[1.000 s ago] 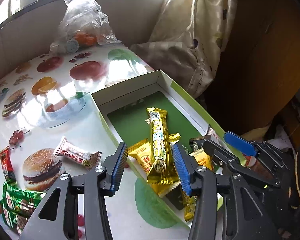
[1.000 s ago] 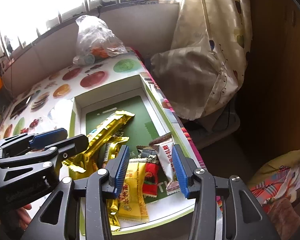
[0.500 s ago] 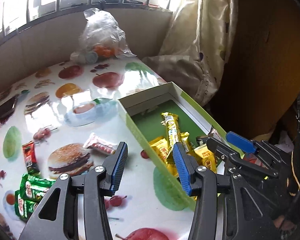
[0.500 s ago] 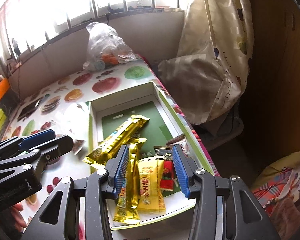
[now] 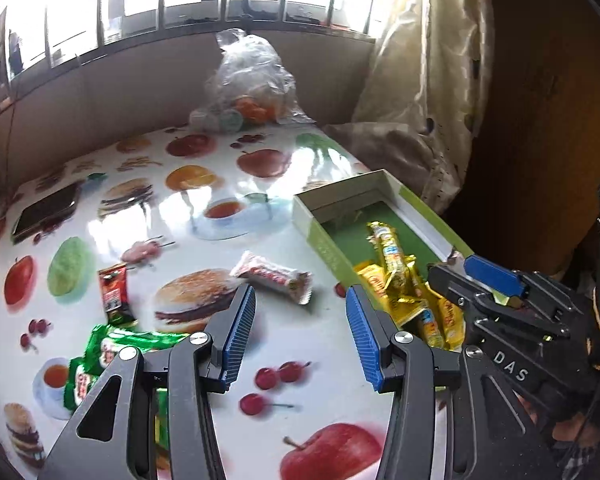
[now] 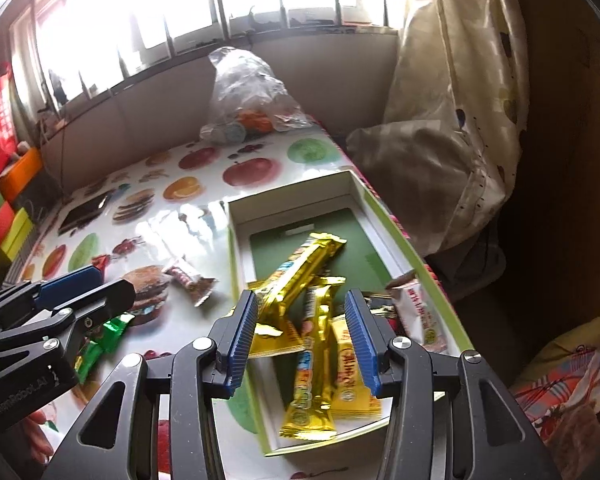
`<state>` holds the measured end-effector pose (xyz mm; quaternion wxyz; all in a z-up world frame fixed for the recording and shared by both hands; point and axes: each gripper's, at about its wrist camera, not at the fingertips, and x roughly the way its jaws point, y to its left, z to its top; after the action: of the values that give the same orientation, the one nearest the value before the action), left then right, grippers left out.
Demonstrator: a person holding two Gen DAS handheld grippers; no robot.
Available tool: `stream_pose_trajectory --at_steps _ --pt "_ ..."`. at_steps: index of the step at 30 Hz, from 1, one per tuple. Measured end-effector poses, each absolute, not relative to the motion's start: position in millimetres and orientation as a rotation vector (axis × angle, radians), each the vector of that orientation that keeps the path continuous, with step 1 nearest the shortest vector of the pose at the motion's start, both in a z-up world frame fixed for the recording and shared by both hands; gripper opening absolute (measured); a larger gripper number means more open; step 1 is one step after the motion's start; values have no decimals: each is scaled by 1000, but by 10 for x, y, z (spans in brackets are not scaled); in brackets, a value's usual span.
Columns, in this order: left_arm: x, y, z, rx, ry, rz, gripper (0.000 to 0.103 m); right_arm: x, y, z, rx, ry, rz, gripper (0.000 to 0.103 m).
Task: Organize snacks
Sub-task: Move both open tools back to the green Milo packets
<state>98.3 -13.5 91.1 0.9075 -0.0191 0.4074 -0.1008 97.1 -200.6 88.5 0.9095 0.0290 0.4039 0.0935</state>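
Progress check from my end: the box point(image 6: 404, 248) at the table's right edge already has a decent pile in it, mostly gold bars point(image 6: 300, 268) stacked crosswise at the near end, plus flat yellow packs point(image 6: 352, 376) and a white-and-red pack point(image 6: 420, 312) against the right wall. The far half of the box is bare green bottom, so I'd say plenty of room is left.

What's not sorted yet, going by the left camera: a white-and-red bar point(image 5: 274, 276) lying loose on the table point(image 5: 204, 360) just left of the box, a small red sachet point(image 5: 114, 294) further left, and a bunch of green packs point(image 5: 108, 356) near the table's near left corner. So I'd call it roughly halfway, maybe a bit more.

Tools: my left gripper point(image 5: 300, 336) is spread wide with nothing in it, hanging over the table with the white-and-red bar just past its left finger. The right gripper point(image 6: 302, 344) is also spread and empty, parked over the near end of the box above the gold bars.

The wrappers look shiny, crinkly foil, slippery I'd guess, and the pile is messy rather than lined up. The white-and-red bar lies flat and angled, ends crimped, clear of everything else, so it's probably the easy next grab.
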Motion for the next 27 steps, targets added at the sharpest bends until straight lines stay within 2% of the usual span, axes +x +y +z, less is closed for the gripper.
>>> stream_pose_trajectory --at_steps 27 --pt "732 679 666 -113 889 -29 49 970 -1104 793 -37 851 406 45"
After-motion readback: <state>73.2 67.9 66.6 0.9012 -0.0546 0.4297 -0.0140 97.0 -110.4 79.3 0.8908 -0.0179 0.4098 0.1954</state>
